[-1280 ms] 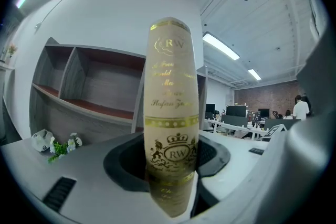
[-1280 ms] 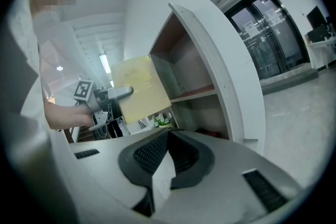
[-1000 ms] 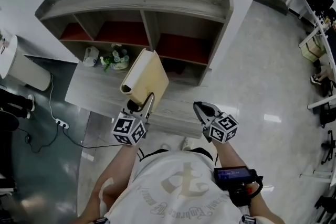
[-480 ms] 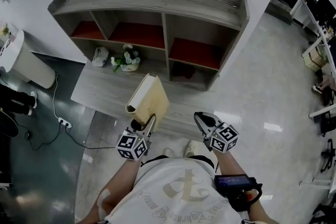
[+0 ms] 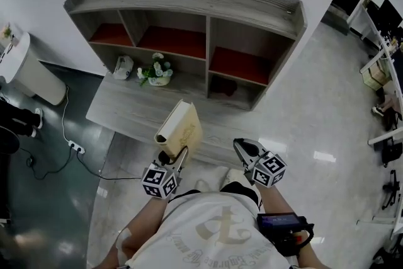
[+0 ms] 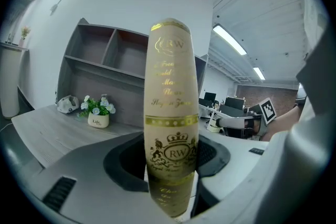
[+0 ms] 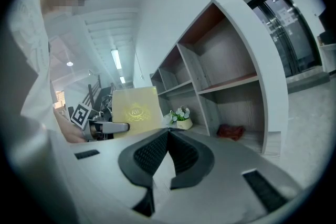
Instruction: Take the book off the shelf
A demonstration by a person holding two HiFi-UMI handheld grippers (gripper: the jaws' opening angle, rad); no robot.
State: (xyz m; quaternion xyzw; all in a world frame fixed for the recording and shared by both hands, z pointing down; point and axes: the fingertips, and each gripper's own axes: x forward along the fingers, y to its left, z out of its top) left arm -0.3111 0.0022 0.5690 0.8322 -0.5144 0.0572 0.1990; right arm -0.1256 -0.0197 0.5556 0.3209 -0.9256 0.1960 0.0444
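A cream book point(image 5: 181, 130) with gold print stands upright above the front part of the grey table point(image 5: 119, 111), clear of the shelf unit point(image 5: 189, 0). My left gripper point(image 5: 175, 157) is shut on its lower end. In the left gripper view the spine of the book point(image 6: 171, 113) stands between the two pads of the left gripper point(image 6: 170, 165). My right gripper point(image 5: 242, 147) hangs to the right of the book, shut and empty. The right gripper view shows the right gripper point(image 7: 168, 136) with its pads together, and the book point(image 7: 136, 110) off to its left.
A small flower pot point(image 5: 155, 72) and a white object point(image 5: 124, 66) sit on the table under the shelf. A dark red thing point(image 5: 220, 86) lies in the lower right compartment. A white bin point(image 5: 28, 75) and a power strip point(image 5: 74, 148) are at the left.
The left gripper and the book have drawn back from the shelf towards the person. The right gripper stays beside it, still shut.
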